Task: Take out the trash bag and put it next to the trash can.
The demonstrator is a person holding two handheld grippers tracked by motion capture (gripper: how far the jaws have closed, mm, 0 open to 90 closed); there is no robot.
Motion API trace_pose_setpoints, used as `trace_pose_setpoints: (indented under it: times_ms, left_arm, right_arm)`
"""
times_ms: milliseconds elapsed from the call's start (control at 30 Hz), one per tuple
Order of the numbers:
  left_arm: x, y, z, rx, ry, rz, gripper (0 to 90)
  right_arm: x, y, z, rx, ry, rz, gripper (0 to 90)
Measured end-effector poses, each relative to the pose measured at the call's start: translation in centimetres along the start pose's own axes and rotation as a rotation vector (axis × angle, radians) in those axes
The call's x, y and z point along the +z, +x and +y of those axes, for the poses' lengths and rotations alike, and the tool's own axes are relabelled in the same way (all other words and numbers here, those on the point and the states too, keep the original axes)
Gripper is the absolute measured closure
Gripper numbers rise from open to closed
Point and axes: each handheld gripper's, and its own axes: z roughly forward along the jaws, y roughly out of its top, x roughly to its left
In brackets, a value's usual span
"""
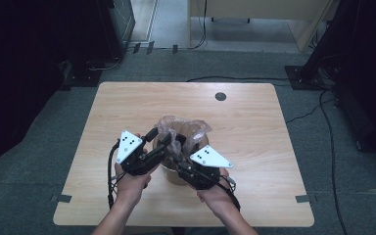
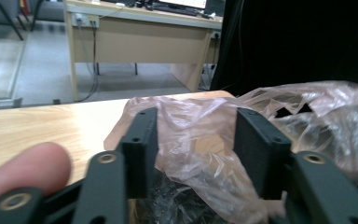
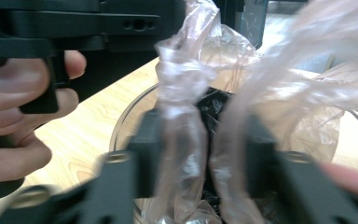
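Centrally on the wooden table sits a round container lined with a crumpled plastic bag. Both forearms enter from below, hands converging on it. Left gripper: jaws spread wide astride the bag's edge. Right gripper: jaws straddle twisted bag film, gap visible.

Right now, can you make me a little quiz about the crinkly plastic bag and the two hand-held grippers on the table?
1. True or false: the plastic bag sits in a round container on the wooden table.
2. Which is open with bag film between its jaws: A) left hand-held gripper B) the hole in the table?
3. Fill in: the right hand-held gripper has twisted ____ between its jaws.

Key: 1 true; 2 A; 3 plastic.
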Motion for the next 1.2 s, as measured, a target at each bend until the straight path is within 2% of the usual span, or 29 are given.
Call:
trace_pose_setpoints:
  times_ms: [33,67,133,233,333,400,567,700,800,1067,1200]
  left_arm:
    - [0.0,0.1,0.0,0.001,0.004,-0.001,41.9]
    - [-0.1,0.1,-0.1,-0.001,0.002,-0.006,38.9]
    - [-0.2,0.2,-0.2,0.001,0.003,-0.003,35.5]
    - [-0.4,0.5,-0.3,-0.022,0.013,0.028,17.9]
    - [-0.8,1.2,-0.7,-0.049,0.009,0.025,17.7]
    - [-1.0,1.6,-0.9,-0.054,0.013,0.033,10.1]
    - [-2.1,2.9,-1.6,-0.065,0.007,0.067,10.1]
    - [-3.1,4.5,-2.5,-0.068,0.021,0.113,10.0]
    - [-3.8,5.9,-3.6,-0.053,0.052,0.167,10.0]
    - [-5.7,9.2,-6.1,-0.072,0.111,0.268,10.0]
    - [-6.3,10.4,-7.4,-0.046,0.168,0.339,10.0]
  right_arm:
    - [0.0,-0.1,-0.1,-0.006,-0.009,0.014,79.7]
    - [0.0,-0.2,-0.1,-0.010,-0.009,0.015,82.4]
    - [0.0,-0.2,-0.1,-0.013,-0.008,0.016,84.0]
    - [-0.1,-0.3,-0.1,-0.014,-0.011,0.017,87.9]
    - [-0.1,-0.4,-0.1,-0.015,-0.012,0.018,89.0]
    - [-0.1,-0.4,-0.2,-0.020,-0.016,0.013,89.3]
    - [-0.2,-0.4,-0.1,-0.023,-0.032,0.004,89.4]
    - [-0.2,-0.4,-0.1,-0.031,-0.041,0.001,89.5]
    - [-0.2,-0.3,-0.1,-0.039,-0.043,0.002,89.5]
    - [-0.3,-0.3,0.0,-0.041,-0.056,0.001,89.5]
    - [-0.3,-0.2,0.1,-0.047,-0.061,0.002,89.7]
